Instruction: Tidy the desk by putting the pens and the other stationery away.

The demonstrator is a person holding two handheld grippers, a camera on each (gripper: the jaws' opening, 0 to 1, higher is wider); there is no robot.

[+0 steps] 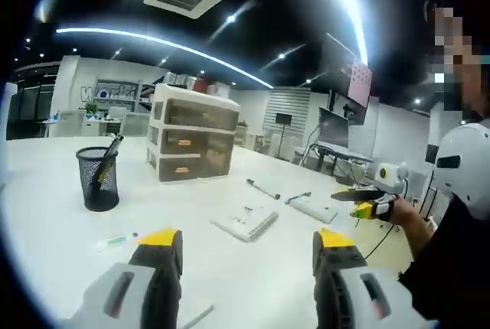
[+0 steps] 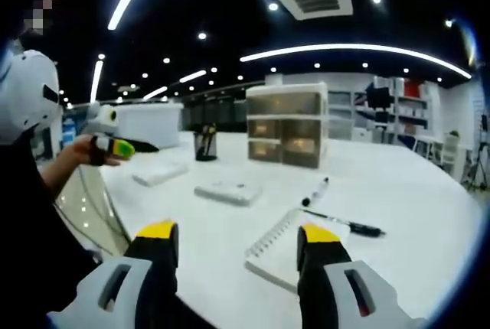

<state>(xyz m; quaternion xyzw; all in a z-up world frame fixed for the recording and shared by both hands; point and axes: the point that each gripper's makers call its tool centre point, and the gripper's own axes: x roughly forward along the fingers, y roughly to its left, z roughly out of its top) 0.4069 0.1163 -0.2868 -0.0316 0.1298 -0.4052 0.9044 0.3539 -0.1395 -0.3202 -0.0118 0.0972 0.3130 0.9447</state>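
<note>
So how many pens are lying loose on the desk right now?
2 in the right gripper view: a marker beside the spiral notebook and a black pen resting on that notebook. More stand in the mesh pen cup; others may be hidden.

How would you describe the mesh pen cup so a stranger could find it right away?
Find the white three-drawer unit on the white desk. Beside it stands the pen cup, apart from it, upright, holding a pen. It is the only black mesh thing there.
</note>
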